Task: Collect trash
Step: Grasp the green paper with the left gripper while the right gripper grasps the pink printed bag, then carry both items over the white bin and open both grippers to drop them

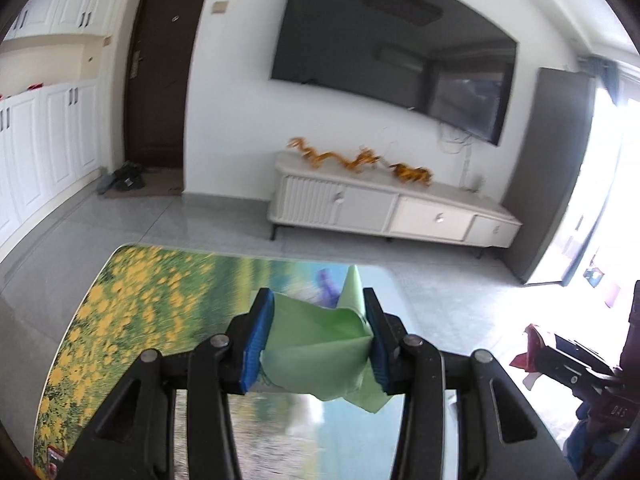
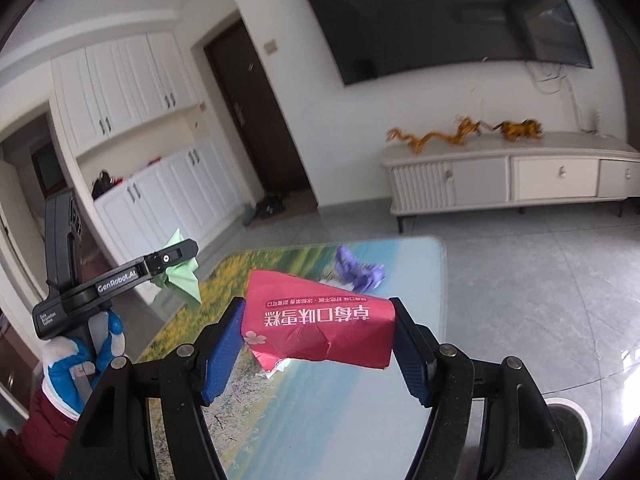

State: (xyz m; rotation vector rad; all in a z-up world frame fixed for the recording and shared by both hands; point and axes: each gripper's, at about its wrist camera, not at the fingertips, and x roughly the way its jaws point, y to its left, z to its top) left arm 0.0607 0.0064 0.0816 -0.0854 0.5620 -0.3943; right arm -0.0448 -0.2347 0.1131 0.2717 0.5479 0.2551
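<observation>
My left gripper [image 1: 318, 334] is shut on a crumpled green paper [image 1: 316, 344], lifted above the table with the flower-print top [image 1: 132, 312]. In the right wrist view that same left gripper [image 2: 176, 266] shows from the side at the left, the green paper [image 2: 182, 280] hanging from it. My right gripper [image 2: 318, 332] is shut on a red snack wrapper [image 2: 320, 324] with white print, also held above the table [image 2: 420, 280]. A crumpled purple paper [image 2: 360, 270] lies on the table near its far edge, beyond both grippers; it also shows as a purple paper [image 1: 328, 284] in the left wrist view.
A white TV cabinet [image 2: 516, 176] with golden ornaments stands against the far wall under a big screen [image 2: 440, 16]. White cupboards [image 1: 52, 148] and a dark door [image 1: 160, 68] are at the left. A round white bin rim [image 2: 576, 420] shows low right. A gloved hand [image 2: 76, 368] holds the left gripper.
</observation>
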